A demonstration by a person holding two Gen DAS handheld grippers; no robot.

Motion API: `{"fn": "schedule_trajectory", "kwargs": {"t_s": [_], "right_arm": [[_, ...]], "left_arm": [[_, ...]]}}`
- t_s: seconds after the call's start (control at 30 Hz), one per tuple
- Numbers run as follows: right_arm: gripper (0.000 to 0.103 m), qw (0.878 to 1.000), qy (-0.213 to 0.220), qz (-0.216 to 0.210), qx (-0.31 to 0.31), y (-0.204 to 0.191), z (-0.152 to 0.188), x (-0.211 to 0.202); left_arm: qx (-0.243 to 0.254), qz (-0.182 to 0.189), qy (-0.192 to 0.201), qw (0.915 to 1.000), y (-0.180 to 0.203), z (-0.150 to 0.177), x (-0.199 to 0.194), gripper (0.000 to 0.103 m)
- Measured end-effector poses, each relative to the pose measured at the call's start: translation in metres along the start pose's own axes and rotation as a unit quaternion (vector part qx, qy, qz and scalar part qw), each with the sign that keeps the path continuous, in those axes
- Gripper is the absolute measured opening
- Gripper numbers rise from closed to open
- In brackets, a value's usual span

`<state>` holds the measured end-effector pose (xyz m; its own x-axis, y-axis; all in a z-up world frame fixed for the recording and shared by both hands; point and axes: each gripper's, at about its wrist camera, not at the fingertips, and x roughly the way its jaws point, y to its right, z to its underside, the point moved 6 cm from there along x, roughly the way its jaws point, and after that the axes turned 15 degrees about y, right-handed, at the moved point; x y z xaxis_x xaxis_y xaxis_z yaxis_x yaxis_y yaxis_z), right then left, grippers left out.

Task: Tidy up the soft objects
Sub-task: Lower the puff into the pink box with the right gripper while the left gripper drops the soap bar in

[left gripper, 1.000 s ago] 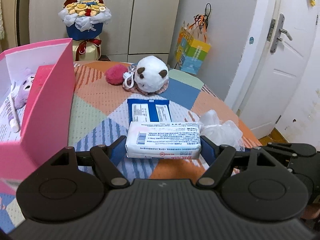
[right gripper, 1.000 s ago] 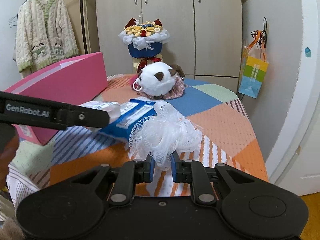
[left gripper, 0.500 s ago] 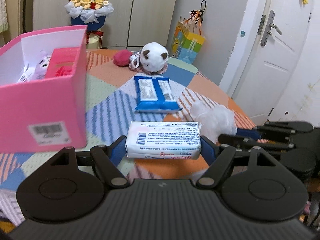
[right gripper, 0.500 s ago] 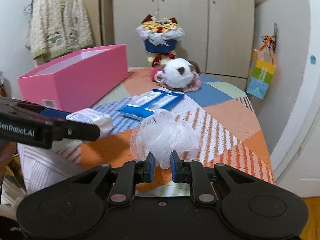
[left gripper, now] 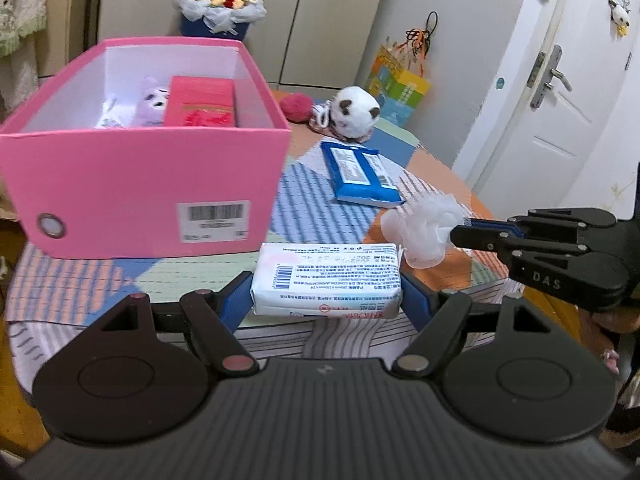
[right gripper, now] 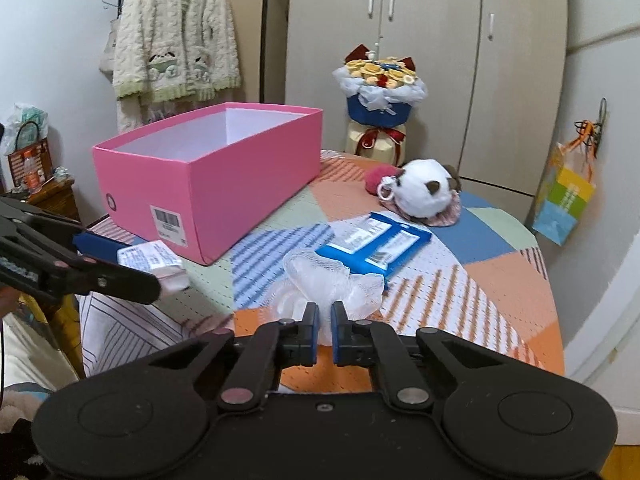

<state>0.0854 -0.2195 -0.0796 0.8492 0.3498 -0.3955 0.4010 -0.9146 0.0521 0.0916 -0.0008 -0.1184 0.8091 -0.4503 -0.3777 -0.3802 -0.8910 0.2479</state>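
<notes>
- Where the two tools lead the view, the left tongs (left gripper: 326, 300) stand spread wide, their blue pads pressed to both ends of a white tissue pack (left gripper: 327, 280), held level above the near edge of the worktop (left gripper: 224, 280).
- Right tongs (right gripper: 325, 334): jaws have just been closing and now stand almost pressed together, pinching a tuft of the white mesh bath puff (right gripper: 328, 280); the puff bulges ahead of the tips, just beside the tissue pack's right end in the left view.
- Worktop cover: patchwork cloth in orange, blue, green and striped panels.
- Pink box (left gripper: 148, 176): open-topped, on the left half of the worktop, barcode label on its near wall. Inside, toward the far end: a lilac plush toy (left gripper: 154, 98) and a red flat packet (left gripper: 200, 102) leaning beside it.
- Blue wipes pack (left gripper: 360, 172): lying flat right of the box, beyond the puff, apart from both.
- White round plush with brown ears (left gripper: 356, 118): farther back on the worktop, with a pink pompom (left gripper: 296, 106) just beside it on the left.
- Flower bouquet in blue wrap (right gripper: 380, 88): behind the worktop, before the wardrobe doors.
- Knitted cream cardigan (right gripper: 176, 36): hanging on the far left wall.
</notes>
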Motion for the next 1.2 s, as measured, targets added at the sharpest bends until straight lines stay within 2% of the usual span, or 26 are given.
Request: {"fn": "schedule_trajectory", "kwargs": {"t_s": [0.1,0.27,0.5,0.7,0.8,0.93,1.0,1.2], "right_arm": [[0.006,1.000,-0.006,-0.014,-0.004,-0.005,-0.007,0.002],[0.006,0.999,-0.013,-0.036,-0.025,-0.016,-0.024,0.003],[0.006,0.996,-0.002,-0.073,-0.042,-0.039,-0.059,-0.002],[0.006,0.994,0.014,-0.099,-0.038,-0.052,-0.096,0.003],[0.006,0.994,0.031,-0.100,-0.042,-0.057,-0.115,0.009],[0.006,0.992,0.047,-0.106,-0.041,-0.063,-0.139,0.025],[0.006,0.991,0.047,-0.119,-0.033,-0.067,-0.149,0.039],[0.006,0.986,0.029,-0.166,-0.008,-0.085,-0.161,0.088]], "left_arm": [[0.011,-0.005,-0.005,0.9999,-0.005,-0.004,-0.011,0.076],[0.019,-0.021,0.007,0.9996,-0.011,-0.010,-0.032,0.076],[0.027,-0.028,0.032,0.9987,-0.020,-0.034,-0.060,0.076],[0.031,-0.047,0.080,0.9952,-0.032,-0.067,-0.077,0.076],[0.036,-0.049,0.095,0.9937,-0.040,-0.084,-0.077,0.076],[0.053,-0.075,0.105,0.9902,-0.053,-0.106,-0.067,0.076],[0.067,-0.095,0.103,0.9880,-0.060,-0.112,-0.063,0.076],[0.090,-0.113,0.074,0.9868,-0.082,-0.122,-0.035,0.076]]}}
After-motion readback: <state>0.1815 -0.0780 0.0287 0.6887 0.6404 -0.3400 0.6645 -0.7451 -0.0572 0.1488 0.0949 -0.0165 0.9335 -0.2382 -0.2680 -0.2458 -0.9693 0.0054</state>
